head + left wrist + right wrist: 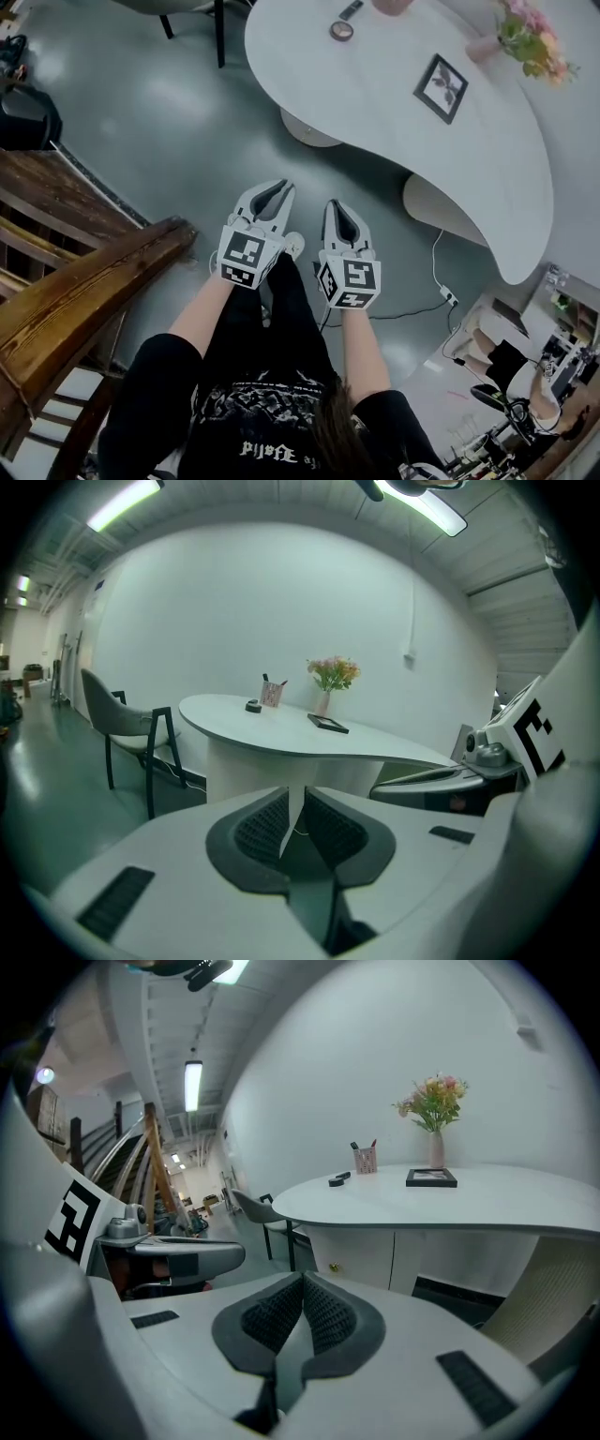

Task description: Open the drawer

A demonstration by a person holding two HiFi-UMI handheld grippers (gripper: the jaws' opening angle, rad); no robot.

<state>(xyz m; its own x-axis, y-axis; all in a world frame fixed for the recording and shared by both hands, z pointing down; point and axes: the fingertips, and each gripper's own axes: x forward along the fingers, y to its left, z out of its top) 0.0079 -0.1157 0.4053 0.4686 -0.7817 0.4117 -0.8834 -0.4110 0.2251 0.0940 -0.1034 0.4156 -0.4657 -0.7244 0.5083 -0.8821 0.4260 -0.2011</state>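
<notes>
A white curved table (375,103) stands ahead of me, with white cabinet bases under its top. In the right gripper view one base front (361,1255) carries a small gold knob (330,1267); I cannot tell whether it is a drawer. Both grippers hang side by side over the grey floor, short of the table and touching nothing. My left gripper (275,194) (294,799) shows a slim gap between its pads, with nothing in it. On my right gripper (336,210) (302,1283) the pads meet at the tips, and it holds nothing.
On the table sit a framed picture (441,87), a flower vase (530,37) and a pen cup (365,1159). A chair (127,728) stands at the table's left end. A wooden stair rail (84,281) runs along my left. A cable and plug strip (448,298) lie on the floor to the right.
</notes>
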